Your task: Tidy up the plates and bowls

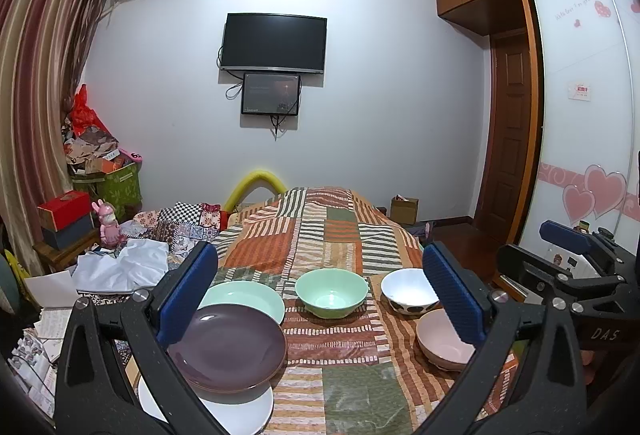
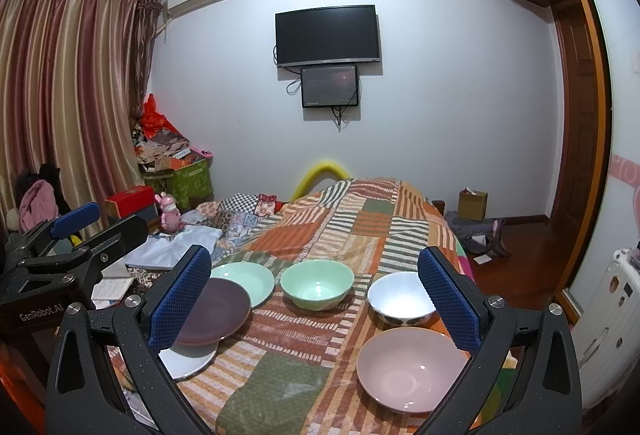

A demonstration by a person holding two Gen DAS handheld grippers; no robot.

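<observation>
On a striped patchwork cloth [image 1: 332, 339] lie a purple plate [image 1: 232, 347], a pale green plate [image 1: 244, 299] behind it and a white plate [image 1: 236, 411] under its near edge. To the right stand a green bowl [image 1: 331, 292], a white bowl with dark spots [image 1: 408, 291] and a pink bowl [image 1: 442, 341]. My left gripper [image 1: 320, 315] is open and empty above them. My right gripper [image 2: 316, 319] is open and empty over the cloth, with the pink bowl [image 2: 412, 369], white bowl [image 2: 400, 297], green bowl [image 2: 317, 283] and purple plate [image 2: 216, 315] in its view.
Clothes and papers [image 1: 124, 267] are piled left of the cloth. Boxes [image 1: 64, 219] and a pink toy [image 1: 107, 223] stand by the curtain. A wardrobe [image 1: 580, 139] and wooden floor [image 2: 520, 263] are at the right. A TV [image 1: 274, 43] hangs on the far wall.
</observation>
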